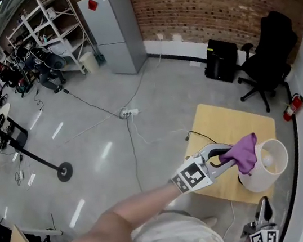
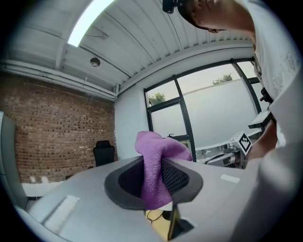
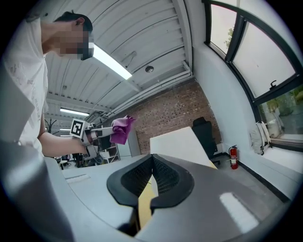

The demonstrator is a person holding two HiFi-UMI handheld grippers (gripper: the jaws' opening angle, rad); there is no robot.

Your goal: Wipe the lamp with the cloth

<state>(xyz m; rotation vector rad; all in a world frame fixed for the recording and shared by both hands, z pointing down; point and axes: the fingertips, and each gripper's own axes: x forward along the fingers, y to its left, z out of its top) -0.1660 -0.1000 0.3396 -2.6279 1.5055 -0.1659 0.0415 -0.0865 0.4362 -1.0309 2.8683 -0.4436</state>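
The cloth (image 1: 243, 153) is purple and clamped in the left gripper (image 1: 224, 159), bunching out past the jaw tips. It hangs just beside the white shade of the lamp (image 1: 267, 165), which stands on the wooden table (image 1: 226, 123). The right gripper (image 3: 152, 159) is near the lamp, jaws together and empty.

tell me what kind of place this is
Most likely a lab or workshop in a converted industrial building, not a home: a bare brick wall, a polished concrete floor with cables trailing across it, and metal shelving stacked with equipment.
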